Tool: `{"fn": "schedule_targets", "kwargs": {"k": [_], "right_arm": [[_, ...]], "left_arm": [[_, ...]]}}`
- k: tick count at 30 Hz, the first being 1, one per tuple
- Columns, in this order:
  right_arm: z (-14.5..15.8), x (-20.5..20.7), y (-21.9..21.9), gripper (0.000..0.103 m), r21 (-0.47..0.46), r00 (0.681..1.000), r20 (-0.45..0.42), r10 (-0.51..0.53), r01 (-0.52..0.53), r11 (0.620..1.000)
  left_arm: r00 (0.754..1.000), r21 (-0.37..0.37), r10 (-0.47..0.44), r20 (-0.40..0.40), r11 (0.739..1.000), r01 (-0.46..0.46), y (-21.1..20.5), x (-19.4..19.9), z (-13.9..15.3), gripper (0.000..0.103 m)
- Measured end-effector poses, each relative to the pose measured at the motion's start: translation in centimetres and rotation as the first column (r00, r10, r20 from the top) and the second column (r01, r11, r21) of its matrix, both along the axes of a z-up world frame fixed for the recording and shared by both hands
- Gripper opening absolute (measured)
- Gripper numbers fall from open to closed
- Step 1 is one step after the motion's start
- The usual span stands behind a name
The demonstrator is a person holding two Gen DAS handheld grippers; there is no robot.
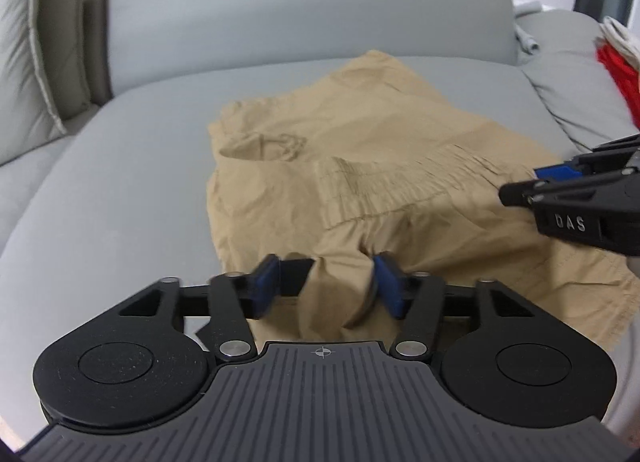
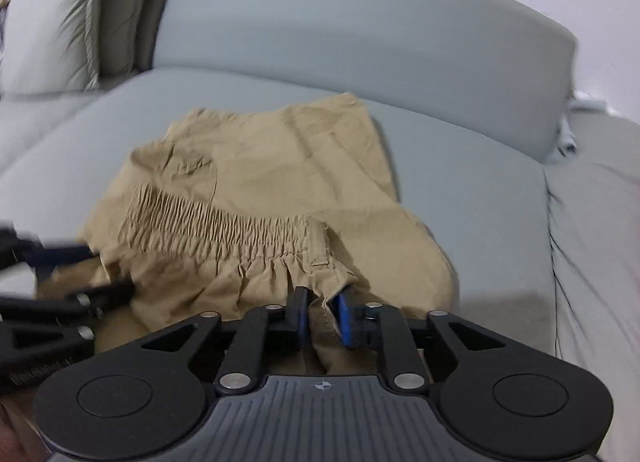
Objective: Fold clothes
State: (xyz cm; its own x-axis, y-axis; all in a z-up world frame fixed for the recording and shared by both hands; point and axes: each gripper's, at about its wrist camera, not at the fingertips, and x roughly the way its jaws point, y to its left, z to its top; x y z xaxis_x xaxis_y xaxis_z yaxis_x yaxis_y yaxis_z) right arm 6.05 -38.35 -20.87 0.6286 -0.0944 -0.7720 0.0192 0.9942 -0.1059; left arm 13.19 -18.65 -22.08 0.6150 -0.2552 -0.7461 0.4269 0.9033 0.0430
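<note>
Your left tongs [image 1: 326,286] stand spread around a bunched ridge of the khaki shorts [image 1: 360,149], not visibly pinching it. Your right tongs [image 2: 322,316] pinch the waistband corner at lower centre. The shorts lie half-folded across the middle of the grey sofa seat [image 1: 120,165]. If you lift now, the left side may slip free and the fold will skew.
</note>
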Motion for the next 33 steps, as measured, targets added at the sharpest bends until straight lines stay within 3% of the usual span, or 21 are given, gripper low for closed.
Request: {"fn": "schedule_targets", "kwargs": {"k": [2, 8, 10, 12, 13, 14, 16, 18, 20, 22, 26, 28, 29, 31, 33], "right_arm": [[1.4, -0.7, -0.5, 0.038, 0.027, 0.999, 0.032, -0.003, 0.002, 1.000], [5.5, -4.6, -2.5, 0.047, 0.209, 0.992, 0.112, -0.060, 0.035, 0.977], [6.3, -5.8, -2.6, 0.045, 0.266, 0.992, 0.111, -0.058, 0.027, 0.964], [6.3, -6.3, -2.1, 0.036, 0.299, 0.996, 0.082, -0.031, 0.005, 0.954], [6.1, -6.6, -1.7, 0.022, 0.293, 0.998, 0.066, -0.004, -0.015, 0.956], [5.9, -7.0, -1.2, 0.015, 0.286, 0.999, 0.050, 0.022, -0.035, 0.958], [4.9, -7.2, -0.8, 0.015, 0.239, 0.999, 0.019, 0.036, -0.039, 0.970], [2.5, -6.8, -0.9, 0.011, 0.199, 0.998, -0.063, 0.012, 0.001, 0.980], [0.8, -6.6, -1.0, 0.004, 0.192, 0.994, -0.113, -0.001, 0.023, 0.981], [-0.7, -6.6, -0.5, 0.004, 0.144, 0.992, -0.126, 0.012, 0.007, 0.990], [0.2, -5.9, 0.2, 0.006, 0.122, 0.988, -0.155, -0.007, 0.027, 0.992], [1.5, -6.4, 0.1, 0.013, 0.155, 0.992, -0.124, -0.035, 0.055, 0.986], [2.1, -7.1, 0.0, 0.016, 0.171, 0.993, -0.105, -0.044, 0.062, 0.983], [3.5, -8.4, -0.2, 0.019, 0.207, 0.996, -0.069, -0.062, 0.075, 0.976], [4.5, -9.7, -0.3, 0.020, 0.247, 0.995, -0.051, -0.080, 0.091, 0.965]], "left_arm": [[1.000, -0.010, 0.011, 0.017, 1.000, -0.011, 0.5, -0.4, 0.9, 0.059], [0.998, -0.083, 0.035, 0.059, 0.996, -0.030, 2.2, -2.9, 4.1, 0.062], [0.996, -0.102, 0.012, 0.083, 0.995, -0.003, 2.1, -4.4, 5.3, 0.064], [0.995, -0.111, -0.035, 0.092, 0.993, 0.045, 1.7, -5.7, 5.9, 0.064], [0.994, -0.105, -0.061, 0.089, 0.992, 0.070, 1.4, -6.3, 6.0, 0.062], [0.994, -0.085, -0.082, 0.075, 0.993, 0.088, 1.0, -6.7, 5.7, 0.061], [0.996, -0.041, -0.083, 0.044, 0.996, 0.085, 0.6, -6.6, 4.6, 0.050], [0.998, 0.019, -0.056, -0.009, 0.998, 0.057, 0.3, -5.7, 2.5, 0.048], [0.997, 0.030, -0.029, -0.073, 0.999, 0.031, 0.6, -4.4, 0.4, 0.048], [0.996, 0.045, -0.021, -0.085, 0.999, 0.024, 0.2, -3.8, 0.2, 0.048], [0.995, 0.047, -0.026, -0.093, 0.998, 0.031, 0.2, -3.6, 0.9, 0.048], [0.995, 0.041, -0.025, -0.093, 0.999, 0.029, 0.4, -3.7, 1.3, 0.048], [0.996, 0.024, -0.021, -0.090, 0.999, 0.023, 0.7, -4.2, 2.2, 0.050], [0.996, -0.008, -0.018, -0.082, 1.000, 0.017, 1.2, -5.1, 3.4, 0.065], [0.997, -0.033, -0.014, -0.073, 0.999, 0.012, 1.9, -6.3, 4.6, 0.069]]}}
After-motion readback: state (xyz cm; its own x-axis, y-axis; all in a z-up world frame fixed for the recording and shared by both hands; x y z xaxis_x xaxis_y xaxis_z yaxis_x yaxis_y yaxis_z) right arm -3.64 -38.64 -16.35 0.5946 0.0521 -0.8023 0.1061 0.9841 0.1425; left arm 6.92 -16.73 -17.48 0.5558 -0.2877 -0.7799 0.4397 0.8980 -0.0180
